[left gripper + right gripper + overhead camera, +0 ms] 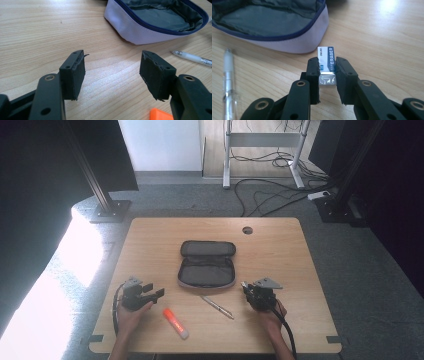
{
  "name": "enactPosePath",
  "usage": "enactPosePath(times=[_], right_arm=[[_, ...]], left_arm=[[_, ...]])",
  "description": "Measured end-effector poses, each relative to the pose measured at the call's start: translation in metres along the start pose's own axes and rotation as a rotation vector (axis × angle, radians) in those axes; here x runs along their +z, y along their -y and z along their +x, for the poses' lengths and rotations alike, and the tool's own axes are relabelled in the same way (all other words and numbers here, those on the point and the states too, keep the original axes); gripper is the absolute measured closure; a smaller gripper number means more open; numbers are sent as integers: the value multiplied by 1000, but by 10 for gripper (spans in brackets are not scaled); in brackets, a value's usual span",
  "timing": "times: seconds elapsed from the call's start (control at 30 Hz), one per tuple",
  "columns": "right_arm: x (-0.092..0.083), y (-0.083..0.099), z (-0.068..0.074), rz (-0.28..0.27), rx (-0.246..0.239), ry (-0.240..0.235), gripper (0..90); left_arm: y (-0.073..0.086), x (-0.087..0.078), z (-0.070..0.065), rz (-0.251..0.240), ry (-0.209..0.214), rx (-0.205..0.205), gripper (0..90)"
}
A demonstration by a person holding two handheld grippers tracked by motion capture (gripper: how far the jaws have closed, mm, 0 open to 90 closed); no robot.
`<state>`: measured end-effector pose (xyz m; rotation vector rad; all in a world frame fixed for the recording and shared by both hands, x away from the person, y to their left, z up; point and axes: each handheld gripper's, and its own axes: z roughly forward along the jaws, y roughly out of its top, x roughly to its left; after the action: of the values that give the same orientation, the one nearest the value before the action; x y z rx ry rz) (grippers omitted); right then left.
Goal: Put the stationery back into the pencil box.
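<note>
My right gripper (327,68) has its jaws pinched on the eraser (327,61), which sits on the table (387,37) just in front of the pencil case (274,27), close to its pale side wall. The pads press on the two long sides of the paper sleeve, at the near end, with the far end poking out beyond them. I judge the eraser light and slightly springy; the sleeve looks glossy, so it may slide under the pads, and I would rather hold it at the middle, on the flat sides, than at the end. It will not break, but too hard a squeeze could bend it or push it out of the sleeve.

My left gripper (112,67) rests low over bare wood with its jaws spread and nothing between them. Near it lies the glue stick (175,317), white with an orange cap.

Further out, between my two hands, lies the pen (217,307), slim and pale. Beyond that the case lies unzipped and folded open, its grey lining bare as far as I can see.

Counting: one eraser, one pen, one glue stick, one case, two grippers.
</note>
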<state>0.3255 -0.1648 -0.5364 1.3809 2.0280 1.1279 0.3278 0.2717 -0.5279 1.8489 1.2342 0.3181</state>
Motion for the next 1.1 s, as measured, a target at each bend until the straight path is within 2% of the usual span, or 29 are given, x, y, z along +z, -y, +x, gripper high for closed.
enactPosePath(times=[0.23,0.47,0.7,0.9,1.0,1.1], right_arm=[[-12,-6,-3,-51,17,-15,729],[-14,-7,-4,-58,18,-15,729],[-22,-13,-2,-99,22,-39,729],[-29,-21,2,-128,9,-54,729],[-29,-24,4,-135,-3,-49,729],[-29,-26,5,-130,-9,-46,729]], left_arm=[[0,1,1,2,-3,-9,369],[0,1,0,5,-4,-11,368],[1,3,0,13,-8,-11,368],[0,6,-1,13,17,-20,369],[-1,6,-1,10,13,-30,371],[-1,9,-4,29,4,-17,371]])
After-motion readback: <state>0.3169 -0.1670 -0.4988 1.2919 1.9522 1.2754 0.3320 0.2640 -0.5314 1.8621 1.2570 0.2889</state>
